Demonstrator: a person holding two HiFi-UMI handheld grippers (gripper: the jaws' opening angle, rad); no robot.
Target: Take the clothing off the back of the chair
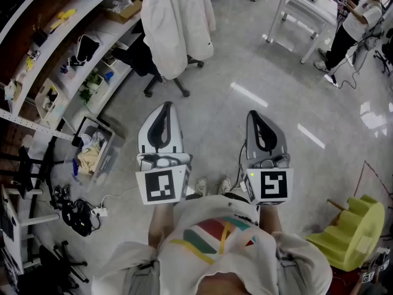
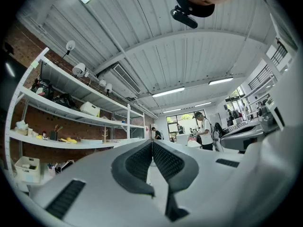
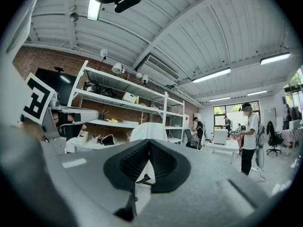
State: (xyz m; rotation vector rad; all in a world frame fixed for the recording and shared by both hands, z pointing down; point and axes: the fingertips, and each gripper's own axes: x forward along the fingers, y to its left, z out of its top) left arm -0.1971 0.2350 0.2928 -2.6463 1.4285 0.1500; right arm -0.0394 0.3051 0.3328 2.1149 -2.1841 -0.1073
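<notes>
White-shelled with dark pads, the left claw (image 1: 165, 106) and the right claw (image 1: 253, 113) are held side by side in front of the person, each with its jaws pressed together and nothing between them. The left gripper view shows the left claw (image 2: 152, 142) closed tip to tip on empty air. The right gripper view shows the same of the right claw (image 3: 149, 141).

The garment (image 1: 178, 23), white and loose, hangs over the back of the chair (image 1: 175, 86), which stands on the far side of the glossy grey floor (image 1: 245, 97). It is well apart from both claws, ahead of the left one and to the far left of the right one. Neither claw touches it. In the right gripper view the garment (image 3: 147, 131) shows just above that claw's closed tips, far off.

Left of the chair run cluttered shelves (image 1: 92, 39). At the far right a white table (image 1: 301, 8) stands, with a person (image 1: 350, 26) beside it.
</notes>
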